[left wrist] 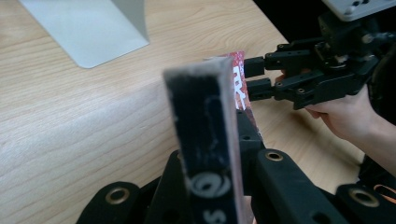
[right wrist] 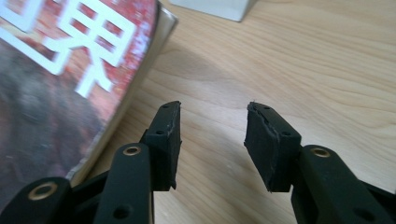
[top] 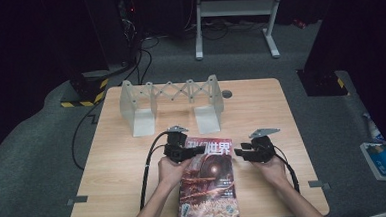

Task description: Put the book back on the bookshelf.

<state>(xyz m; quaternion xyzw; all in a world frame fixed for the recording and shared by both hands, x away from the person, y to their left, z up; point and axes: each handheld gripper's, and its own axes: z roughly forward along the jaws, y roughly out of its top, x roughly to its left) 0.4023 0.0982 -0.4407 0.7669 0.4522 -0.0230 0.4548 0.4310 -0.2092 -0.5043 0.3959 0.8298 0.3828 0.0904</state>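
Observation:
A magazine [top: 210, 187] with a red cover and white characters lies on the wooden table [top: 123, 162], near its front edge. My left gripper [top: 179, 150] is at the magazine's top left corner. In the left gripper view it [left wrist: 223, 72] is shut on the magazine's edge [left wrist: 240, 88], which shows edge-on between the jaws. My right gripper [top: 244, 153] stands open just off the magazine's top right edge, jaws pointing towards it. In the right gripper view the open gripper [right wrist: 212, 122] has bare wood between its jaws and the magazine [right wrist: 56, 70] at the left. The left gripper view also catches the open right gripper [left wrist: 252, 77].
A grey metal expanding rack [top: 170, 102] stands at the back of the table, its base plates facing me. A small grey disc [top: 227, 93] lies to its right. On the floor are a white stand [top: 236, 8] behind and a blue item [top: 384, 158] at the right.

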